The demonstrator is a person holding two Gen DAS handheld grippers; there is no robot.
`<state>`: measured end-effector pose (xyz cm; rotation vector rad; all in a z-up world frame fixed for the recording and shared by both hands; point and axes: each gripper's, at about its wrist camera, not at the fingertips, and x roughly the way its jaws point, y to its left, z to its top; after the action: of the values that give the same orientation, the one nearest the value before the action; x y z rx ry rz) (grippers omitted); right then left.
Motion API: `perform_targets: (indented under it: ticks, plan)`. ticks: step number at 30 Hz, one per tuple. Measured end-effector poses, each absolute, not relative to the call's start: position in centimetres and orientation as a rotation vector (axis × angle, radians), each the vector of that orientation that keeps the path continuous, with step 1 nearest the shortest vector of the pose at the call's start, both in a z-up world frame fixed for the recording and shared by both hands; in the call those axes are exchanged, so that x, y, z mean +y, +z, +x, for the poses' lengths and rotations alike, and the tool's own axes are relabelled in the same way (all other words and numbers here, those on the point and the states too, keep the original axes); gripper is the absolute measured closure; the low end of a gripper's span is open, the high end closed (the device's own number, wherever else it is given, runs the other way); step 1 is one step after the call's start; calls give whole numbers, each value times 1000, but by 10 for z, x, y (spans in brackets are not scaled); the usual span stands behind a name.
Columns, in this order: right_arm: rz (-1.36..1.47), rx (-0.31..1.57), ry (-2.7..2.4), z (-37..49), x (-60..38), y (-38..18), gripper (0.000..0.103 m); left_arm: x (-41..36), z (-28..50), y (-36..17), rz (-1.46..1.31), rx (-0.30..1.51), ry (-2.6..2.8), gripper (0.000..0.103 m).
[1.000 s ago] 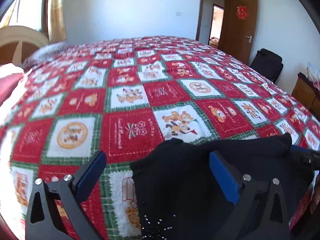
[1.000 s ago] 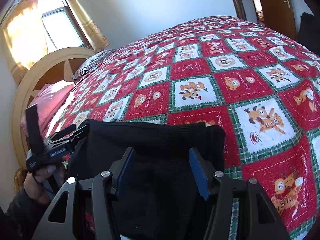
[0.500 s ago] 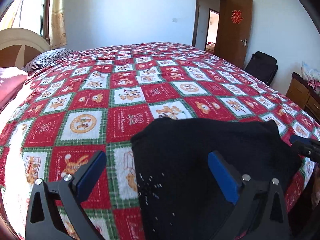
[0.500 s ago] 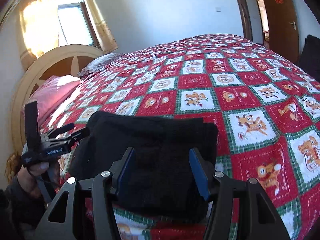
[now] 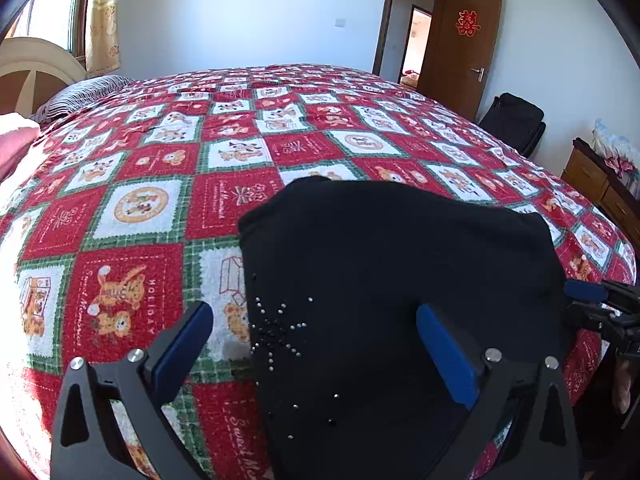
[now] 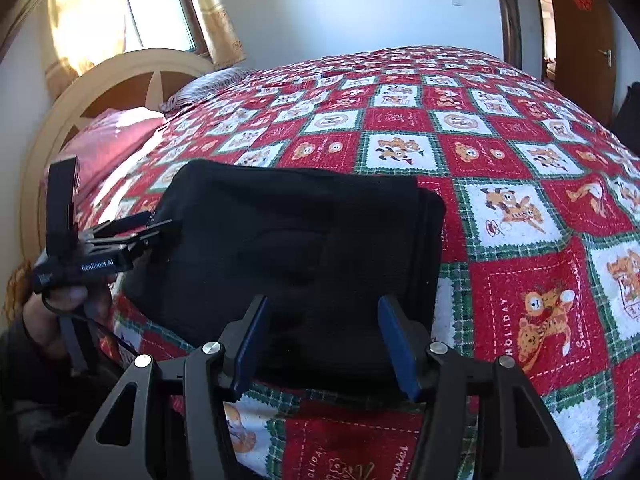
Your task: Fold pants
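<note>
The black pants (image 5: 400, 280) lie folded into a compact stack near the bed's front edge, with small shiny studs on the near part; they also show in the right wrist view (image 6: 304, 248). My left gripper (image 5: 312, 336) is open and empty, held above the near edge of the stack. My right gripper (image 6: 320, 332) is open and empty, also above the stack's near edge. The left gripper also appears at the pants' left side in the right wrist view (image 6: 132, 232), and the right gripper at their right side in the left wrist view (image 5: 600, 304).
A red, white and green patchwork blanket (image 5: 224, 152) covers the bed. A pink pillow (image 6: 104, 140) and wooden headboard (image 6: 120, 80) are at the left. A wooden door (image 5: 456, 48), a black bag (image 5: 512, 120) and a wooden dresser (image 5: 600, 184) stand at the right.
Both grippers have drawn back and risen from the folded pants, so more of the stack and bed shows. The pants have stayed in place.
</note>
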<state>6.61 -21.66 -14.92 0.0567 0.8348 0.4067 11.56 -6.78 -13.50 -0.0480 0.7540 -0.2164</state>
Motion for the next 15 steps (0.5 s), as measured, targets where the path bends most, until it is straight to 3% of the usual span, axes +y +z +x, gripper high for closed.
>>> perform_targets:
  ticks: [6,12,15]
  plan:
    - [62,844,417,65,-219,-147,45,-64,115,-143,-72,773,-244,0]
    - [210,716,378,59,-253,-123,45,-59,111,-136,-72,723,-220,0]
    - [300,742,350,69,-269,-130,45,-59,115,-136,-84,723,-222,0]
